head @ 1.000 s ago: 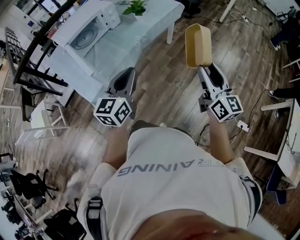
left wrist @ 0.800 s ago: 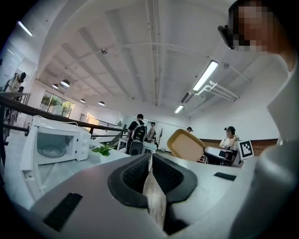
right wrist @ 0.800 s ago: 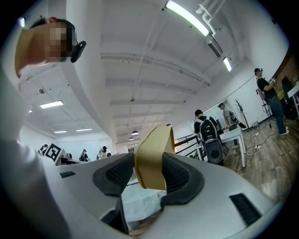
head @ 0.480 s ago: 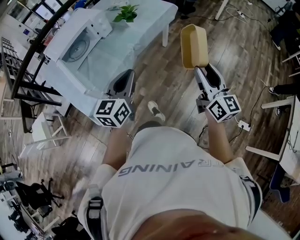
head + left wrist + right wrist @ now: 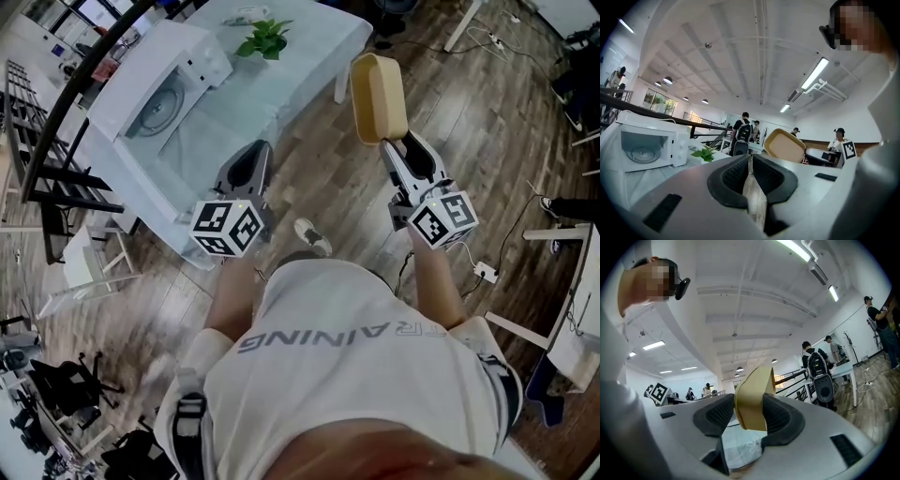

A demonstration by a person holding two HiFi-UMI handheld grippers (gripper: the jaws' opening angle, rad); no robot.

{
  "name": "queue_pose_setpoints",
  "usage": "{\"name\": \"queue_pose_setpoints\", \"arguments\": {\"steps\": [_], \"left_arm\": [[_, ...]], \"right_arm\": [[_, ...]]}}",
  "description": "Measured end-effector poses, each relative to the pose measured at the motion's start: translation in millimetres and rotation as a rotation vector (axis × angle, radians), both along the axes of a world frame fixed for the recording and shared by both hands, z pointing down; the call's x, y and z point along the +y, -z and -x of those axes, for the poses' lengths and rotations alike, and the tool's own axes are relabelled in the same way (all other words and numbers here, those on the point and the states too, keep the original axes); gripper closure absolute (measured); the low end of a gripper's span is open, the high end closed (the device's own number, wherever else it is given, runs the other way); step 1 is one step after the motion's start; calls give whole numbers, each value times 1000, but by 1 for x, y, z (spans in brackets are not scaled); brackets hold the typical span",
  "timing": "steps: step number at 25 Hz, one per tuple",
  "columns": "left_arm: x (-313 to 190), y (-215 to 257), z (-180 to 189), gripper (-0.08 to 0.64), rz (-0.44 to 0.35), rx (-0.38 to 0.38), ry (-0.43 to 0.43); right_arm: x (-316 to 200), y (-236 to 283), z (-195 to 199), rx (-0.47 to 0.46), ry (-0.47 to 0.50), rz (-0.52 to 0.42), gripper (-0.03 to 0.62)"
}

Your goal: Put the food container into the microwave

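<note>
The right gripper [image 5: 393, 147] has its jaws clamped on one end of the food container [image 5: 378, 97], a tan oblong tub. The pads press its two sides, as the right gripper view shows. The tub stands on edge and sticks out past the jaw tips. It hangs in the air above the wooden floor [image 5: 487, 122], just off the table's right end and well apart from the microwave [image 5: 161, 67].

The left gripper [image 5: 250, 159] has its jaws closed. Only a thin slit shows between the pads in the left gripper view, and nothing is in it. It is held over the table's near edge.

The table [image 5: 234, 98] wears a pale cloth. The white microwave sits toward its left end, its cavity and glass turntable showing. A small green plant [image 5: 265, 38] stands at the far edge, between the microwave and the right end.
</note>
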State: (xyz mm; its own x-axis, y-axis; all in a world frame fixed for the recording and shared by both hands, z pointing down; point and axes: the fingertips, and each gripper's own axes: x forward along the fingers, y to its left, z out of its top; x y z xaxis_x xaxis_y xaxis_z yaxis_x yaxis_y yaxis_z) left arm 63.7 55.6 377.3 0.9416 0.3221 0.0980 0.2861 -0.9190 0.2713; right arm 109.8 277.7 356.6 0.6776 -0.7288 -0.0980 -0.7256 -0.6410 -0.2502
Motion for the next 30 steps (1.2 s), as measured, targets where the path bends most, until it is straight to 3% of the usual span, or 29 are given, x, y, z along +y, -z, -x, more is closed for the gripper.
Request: {"name": "queue_pose_setpoints", "arguments": {"steps": [7, 15, 23, 30], "left_arm": [[-42, 0, -55, 509, 19, 6, 59], [-115, -3, -90, 509, 43, 17, 191], [-193, -10, -84, 509, 67, 21, 377], [-222, -4, -65, 509, 79, 41, 483]], "right_arm": [[-54, 3, -58, 14, 99, 9, 385], [-137, 4, -117, 30, 239, 51, 385], [-241, -1, -139, 37, 458, 65, 385], [-309, -10, -133, 26, 650, 98, 385]]}}
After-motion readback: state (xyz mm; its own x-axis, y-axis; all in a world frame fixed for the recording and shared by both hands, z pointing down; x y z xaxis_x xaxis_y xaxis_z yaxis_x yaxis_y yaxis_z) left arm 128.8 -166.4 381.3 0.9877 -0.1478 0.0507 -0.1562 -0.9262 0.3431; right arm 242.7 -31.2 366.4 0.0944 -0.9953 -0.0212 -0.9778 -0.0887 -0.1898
